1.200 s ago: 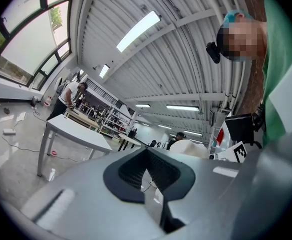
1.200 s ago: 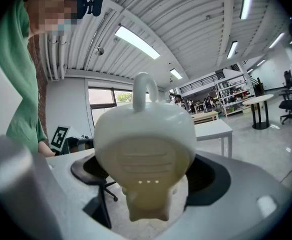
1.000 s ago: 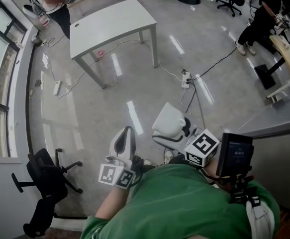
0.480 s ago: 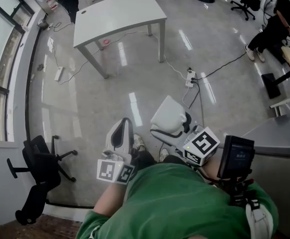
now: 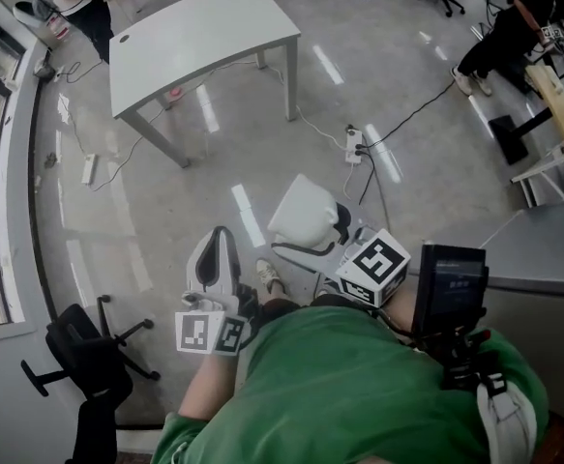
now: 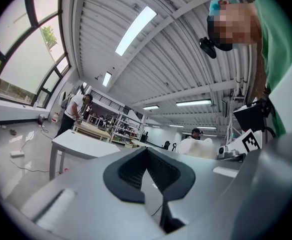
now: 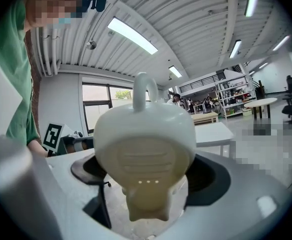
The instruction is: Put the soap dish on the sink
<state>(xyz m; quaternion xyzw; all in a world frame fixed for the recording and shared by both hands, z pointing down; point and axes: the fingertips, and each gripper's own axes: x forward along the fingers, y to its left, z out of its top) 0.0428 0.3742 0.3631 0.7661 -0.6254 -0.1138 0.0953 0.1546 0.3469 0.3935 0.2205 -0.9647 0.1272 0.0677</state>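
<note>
The white soap dish is held in front of my chest, above the floor, with my right gripper shut on it. The right gripper view fills with the dish's cream underside, which has a ribbed panel and a small loop on top, clamped between the two grey jaws of the right gripper. My left gripper hangs beside it at the left, shut with nothing in it; in the left gripper view the dark pads of the left gripper meet. No sink shows in any view.
A white table stands ahead on the shiny grey floor. A power strip with cables lies between it and me. A black office chair is at the lower left, a grey counter at the right. People stand at the far corners.
The head view has swung, so the table and floor sit further left in the picture. Both grippers keep their place before my chest, and the right one still holds the dish.
</note>
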